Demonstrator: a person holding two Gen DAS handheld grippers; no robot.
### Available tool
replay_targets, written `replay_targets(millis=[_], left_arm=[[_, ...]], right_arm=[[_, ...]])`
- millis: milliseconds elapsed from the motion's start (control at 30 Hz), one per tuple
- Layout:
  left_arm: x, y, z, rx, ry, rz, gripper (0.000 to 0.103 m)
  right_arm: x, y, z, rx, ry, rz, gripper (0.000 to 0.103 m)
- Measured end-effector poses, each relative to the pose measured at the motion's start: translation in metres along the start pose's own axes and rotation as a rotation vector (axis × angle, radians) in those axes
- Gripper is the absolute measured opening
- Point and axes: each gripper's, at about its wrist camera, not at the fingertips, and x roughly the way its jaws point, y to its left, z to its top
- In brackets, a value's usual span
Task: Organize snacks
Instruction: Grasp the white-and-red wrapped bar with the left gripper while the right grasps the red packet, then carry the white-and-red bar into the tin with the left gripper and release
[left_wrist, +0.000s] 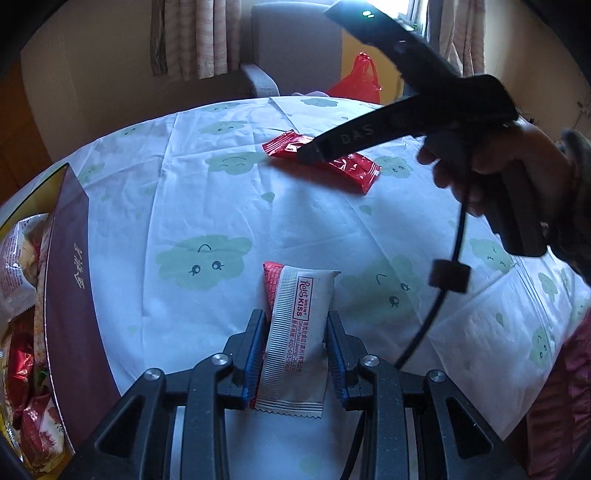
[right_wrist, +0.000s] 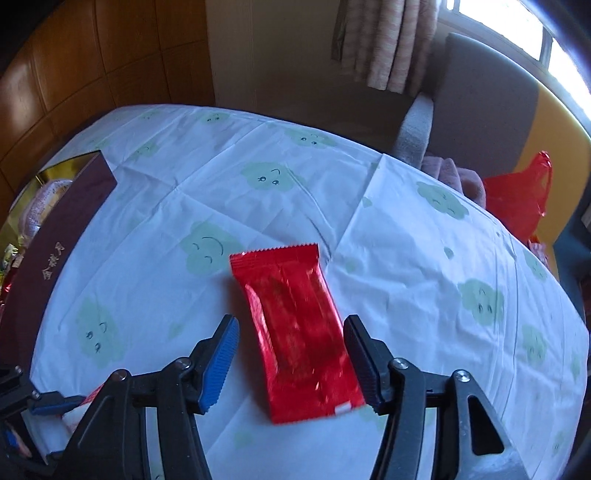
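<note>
Bench (left_wrist: 184, 206): round, covered with a pale cloth printed with green smiling clouds.

Left gripper (left_wrist: 296, 354): jaws narrow, blue-edged pads pressed on either side of a white snack packet (left_wrist: 295, 332). The packet bears red lettering, has a red part showing at its far end, and lies lengthwise between the fingers on the cloth.

Right gripper (right_wrist: 290, 360): held in a hand (left_wrist: 491, 166), jaws standing apart on either side of a red foil snack packet (right_wrist: 295, 325). The packet lies flat on the cloth near the middle of the bench; neither pad presses on it.

Box (left_wrist: 70, 295): dark maroon wall with gold lettering, at the left edge of the bench, holding an assortment of wrapped snacks.

Beyond the bench: grey armchair (left_wrist: 291, 48), red plastic bag (left_wrist: 360, 79), curtains.
</note>
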Motion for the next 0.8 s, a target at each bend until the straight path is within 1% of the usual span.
replay_targets(millis=[100, 167, 200, 233, 300, 367, 567, 667, 733, 800], left_arm=[[-0.001, 0.000, -0.001, -0.004, -0.003, -0.001, 0.032], [-0.002, 0.000, -0.003, -0.005, -0.006, -0.001, 0.032], [-0.004, 0.000, -0.004, -0.007, -0.008, -0.001, 0.032], [-0.005, -0.001, -0.006, -0.009, -0.009, -0.001, 0.032], [-0.004, -0.001, -0.006, -0.007, -0.011, 0.003, 0.032], [-0.005, -0.002, -0.006, -0.003, -0.013, 0.007, 0.032], [-0.006, -0.005, -0.004, 0.014, -0.006, 0.024, 0.032], [-0.010, -0.007, -0.001, 0.019, -0.004, 0.038, 0.031], [-0.019, -0.008, 0.000, 0.024, -0.024, 0.048, 0.031], [-0.035, -0.011, 0.003, 0.028, -0.061, 0.055, 0.031]], right_arm=[[0.015, 0.000, 0.008, -0.029, 0.045, 0.008, 0.062], [0.024, -0.003, 0.010, -0.018, 0.077, 0.021, 0.061], [0.024, -0.007, 0.009, 0.004, 0.075, 0.044, 0.049], [0.022, -0.008, 0.007, 0.015, 0.068, 0.045, 0.040], [0.016, -0.008, 0.000, 0.039, 0.075, 0.043, 0.039], [0.006, -0.003, -0.014, 0.035, 0.075, 0.033, 0.039], [-0.032, 0.015, -0.074, 0.109, 0.083, 0.032, 0.040], [-0.050, 0.028, -0.102, 0.133, 0.071, 0.009, 0.040], [-0.059, 0.035, -0.117, 0.158, 0.058, 0.002, 0.040], [-0.065, 0.041, -0.127, 0.191, 0.042, -0.004, 0.041]])
